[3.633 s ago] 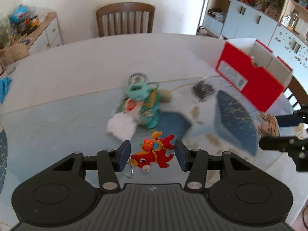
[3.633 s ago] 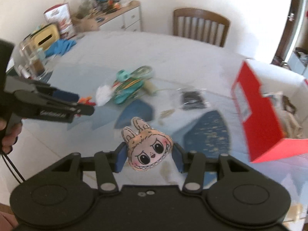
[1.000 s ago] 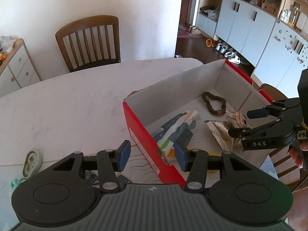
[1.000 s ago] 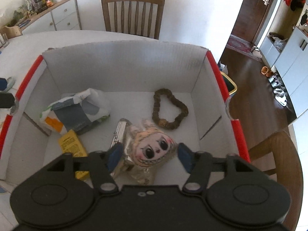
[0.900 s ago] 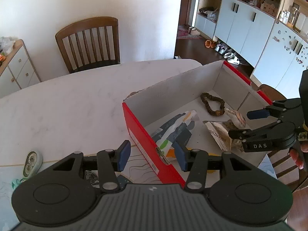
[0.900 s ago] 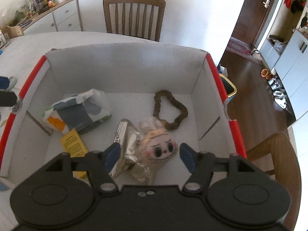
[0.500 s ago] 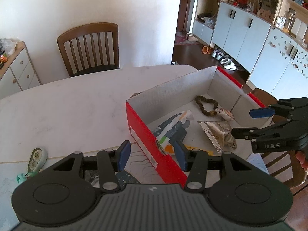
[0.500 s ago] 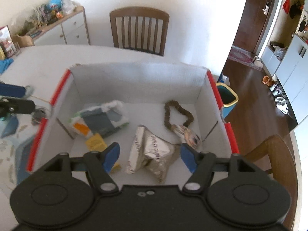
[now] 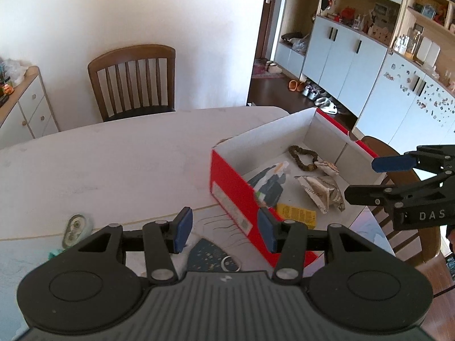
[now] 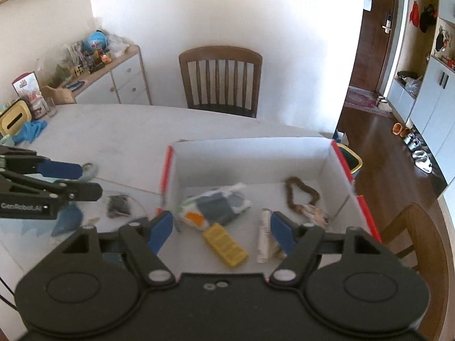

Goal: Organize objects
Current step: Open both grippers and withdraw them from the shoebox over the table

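Left view: the left claw (image 9: 224,230) is gaping wide and empty over the bench (image 9: 113,164), beside the red, white-lined box (image 9: 236,196). Right view: the right claw (image 10: 221,228) is hanging wide, empty, above the box (image 10: 256,153) holding beads (image 10: 298,193) and a yellow packet (image 10: 224,244).

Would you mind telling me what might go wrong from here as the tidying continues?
The red box appears to sit near the table's edge, so a nudge might tip it off. The open left tool hovers close above its near wall and could snag it. The small black packet lies partly under the left tool and may be missed.
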